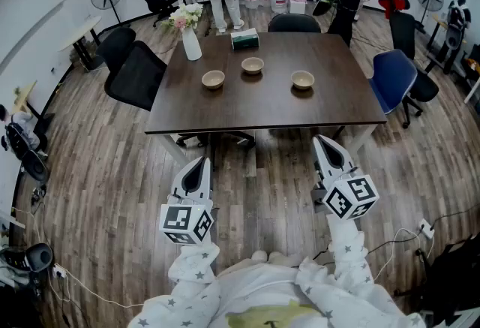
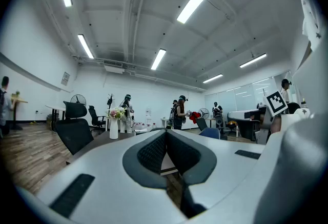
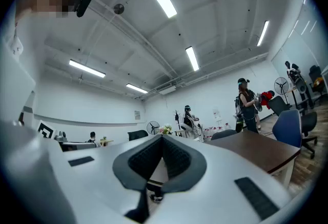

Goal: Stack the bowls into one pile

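In the head view, 3 bowls are seen standing apart on the dark table (image 1: 225,112): the left bowl (image 1: 213,79), the middle bowl (image 1: 253,65) and the right bowl (image 1: 303,79). None is stacked on another. A vase of flowers (image 1: 190,40) and a tissue box (image 1: 244,39) are set near the table's far edge. The left gripper (image 1: 199,163) and the right gripper (image 1: 327,146) are held level over the floor, short of the near edge and well apart from the bowls.

In the left gripper view, the jaws are seen clenched tip to tip, with nothing between them.

In the right gripper view, the jaws are likewise pressed together and empty; the table is seen at the right.
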`<action>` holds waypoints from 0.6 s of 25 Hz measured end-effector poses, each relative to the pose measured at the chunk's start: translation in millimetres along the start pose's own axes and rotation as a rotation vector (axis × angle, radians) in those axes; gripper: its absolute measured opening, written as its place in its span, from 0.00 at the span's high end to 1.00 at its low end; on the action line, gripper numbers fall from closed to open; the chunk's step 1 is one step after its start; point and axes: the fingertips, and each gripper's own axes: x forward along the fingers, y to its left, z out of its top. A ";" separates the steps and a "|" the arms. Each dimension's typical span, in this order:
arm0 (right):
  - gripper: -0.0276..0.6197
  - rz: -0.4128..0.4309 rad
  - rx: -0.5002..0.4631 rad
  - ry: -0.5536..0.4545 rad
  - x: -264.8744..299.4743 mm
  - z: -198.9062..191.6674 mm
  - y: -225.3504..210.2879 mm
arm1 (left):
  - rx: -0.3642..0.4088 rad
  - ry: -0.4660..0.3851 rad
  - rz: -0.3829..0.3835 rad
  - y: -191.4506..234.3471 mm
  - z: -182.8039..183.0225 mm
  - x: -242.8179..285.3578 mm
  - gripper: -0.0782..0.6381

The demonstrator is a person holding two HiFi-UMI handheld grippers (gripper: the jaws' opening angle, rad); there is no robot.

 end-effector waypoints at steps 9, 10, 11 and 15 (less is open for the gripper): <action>0.92 0.000 0.008 -0.009 -0.6 1.1 -8.9 | 0.014 -0.005 -0.003 -8.2 3.0 6.7 0.86; 0.92 0.003 0.011 -0.013 -1.0 1.6 -10.0 | 0.014 -0.006 -0.003 -9.4 3.4 7.5 0.86; 0.92 0.005 0.013 -0.015 -1.4 2.0 -11.3 | 0.014 -0.007 -0.002 -10.6 3.9 8.5 0.85; 0.92 0.011 0.020 -0.015 -4.6 2.8 -19.4 | 0.013 -0.007 0.000 -18.1 5.3 13.0 0.86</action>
